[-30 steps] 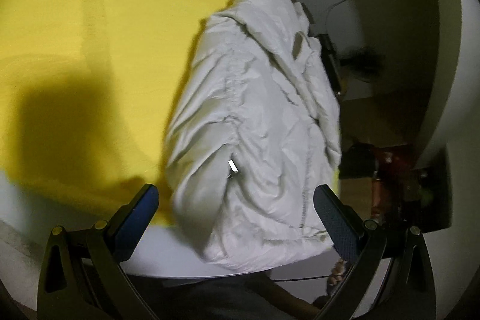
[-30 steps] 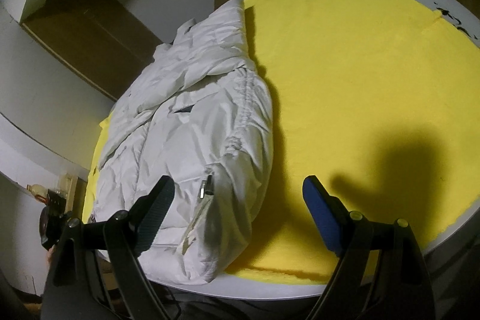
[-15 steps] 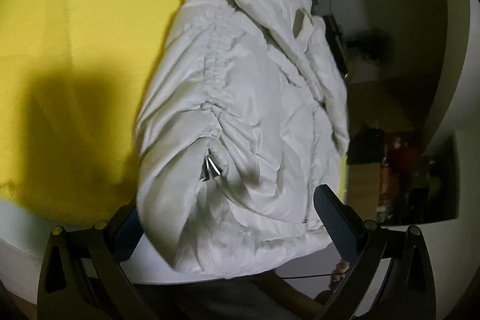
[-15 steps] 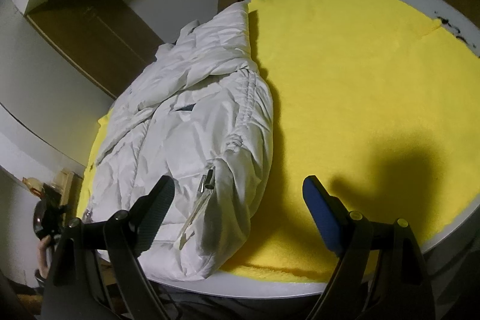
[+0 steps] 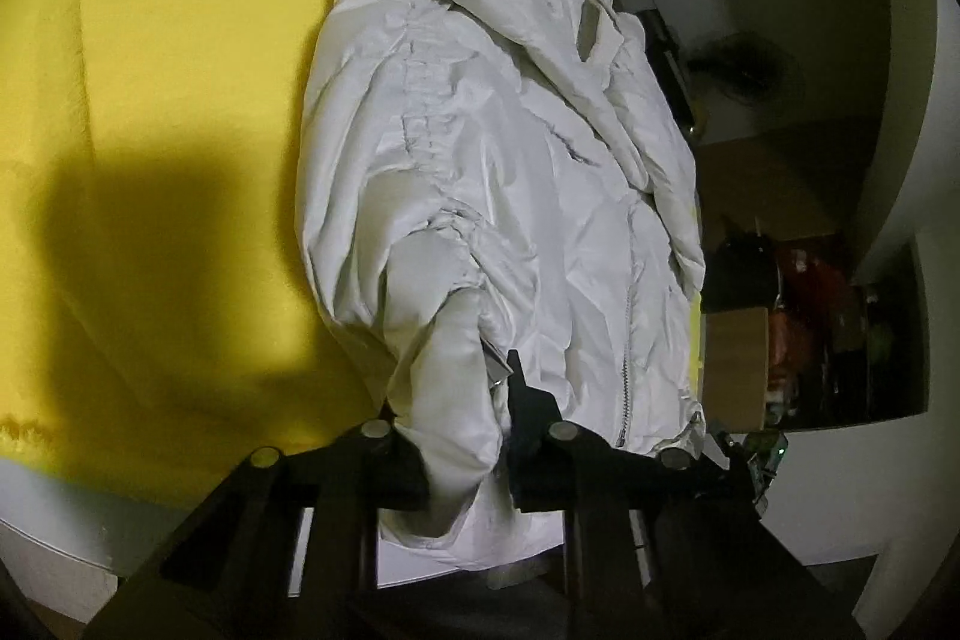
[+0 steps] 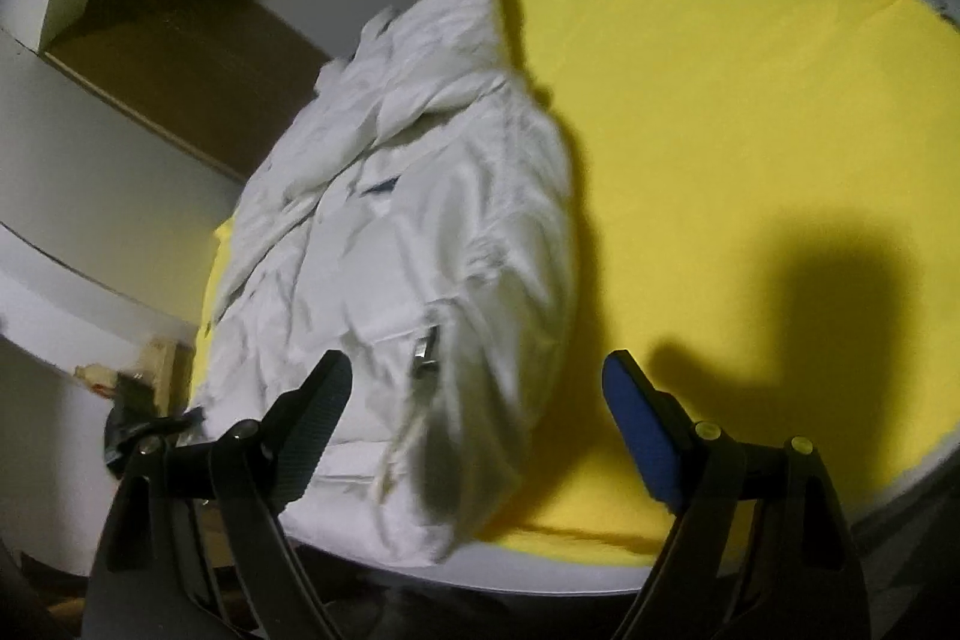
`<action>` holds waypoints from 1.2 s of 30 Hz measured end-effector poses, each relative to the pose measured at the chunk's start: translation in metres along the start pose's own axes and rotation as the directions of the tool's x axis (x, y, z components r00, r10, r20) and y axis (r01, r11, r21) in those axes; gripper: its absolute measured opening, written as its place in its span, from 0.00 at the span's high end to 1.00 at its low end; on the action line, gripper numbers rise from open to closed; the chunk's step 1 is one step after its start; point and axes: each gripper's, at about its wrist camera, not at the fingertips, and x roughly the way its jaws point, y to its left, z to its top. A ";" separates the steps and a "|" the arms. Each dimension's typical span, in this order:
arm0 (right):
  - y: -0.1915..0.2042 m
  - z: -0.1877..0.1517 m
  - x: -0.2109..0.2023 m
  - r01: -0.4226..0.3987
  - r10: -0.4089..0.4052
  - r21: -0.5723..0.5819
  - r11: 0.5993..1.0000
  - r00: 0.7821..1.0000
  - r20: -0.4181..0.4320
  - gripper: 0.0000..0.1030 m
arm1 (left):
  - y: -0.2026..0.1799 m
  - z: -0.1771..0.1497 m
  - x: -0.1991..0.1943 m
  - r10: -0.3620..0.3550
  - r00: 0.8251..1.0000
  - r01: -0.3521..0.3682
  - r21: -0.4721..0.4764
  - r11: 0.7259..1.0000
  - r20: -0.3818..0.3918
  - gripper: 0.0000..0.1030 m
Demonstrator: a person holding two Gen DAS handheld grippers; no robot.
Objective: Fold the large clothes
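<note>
Two tongs are at work on one white puffer jacket [image 5: 498, 196], which lies bunched along one edge of the yellow cloth [image 5: 168, 100] on the round desk [image 6: 360, 550]. The left tongs [image 5: 474, 436] have just been closing and now pinch a puffy fold of the jacket's near hem, beside a small metal zip pull [image 5: 498, 370]. The right tongs [image 6: 474, 436] stand spread wide and empty — the jacket's near corner sits in front of them, toward their left finger, not touched.

By my reading, the step in hand is the first grasp before a spread or fold: one corner is caught, the other is not. The next move likely calls for the right tongs to close on a second point of the hem, then for both to lift and carry the jacket onto the open yellow area to the right tongs' far right.

Little stands in the way there; only shadows fall on it. Beyond the left tongs, off the desk's edge, dim shelves with clutter [image 5: 810, 316] sit close to the jacket's side.
</note>
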 end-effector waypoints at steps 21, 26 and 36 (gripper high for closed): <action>0.010 -0.003 0.027 0.038 -0.038 -0.004 0.999 0.999 0.006 0.90 | 0.008 0.002 0.000 -0.079 0.997 0.079 -0.015 0.997 0.004 0.89; 0.002 -0.007 0.027 0.018 -0.018 0.018 1.000 1.000 0.014 0.90 | 0.025 -0.010 0.001 -0.101 0.995 0.102 -0.054 0.993 0.022 0.93; 0.022 -0.003 0.000 -0.043 0.045 -0.043 0.998 0.997 0.057 0.94 | 0.014 -0.024 -0.024 -0.099 0.993 0.098 0.015 0.995 0.058 0.97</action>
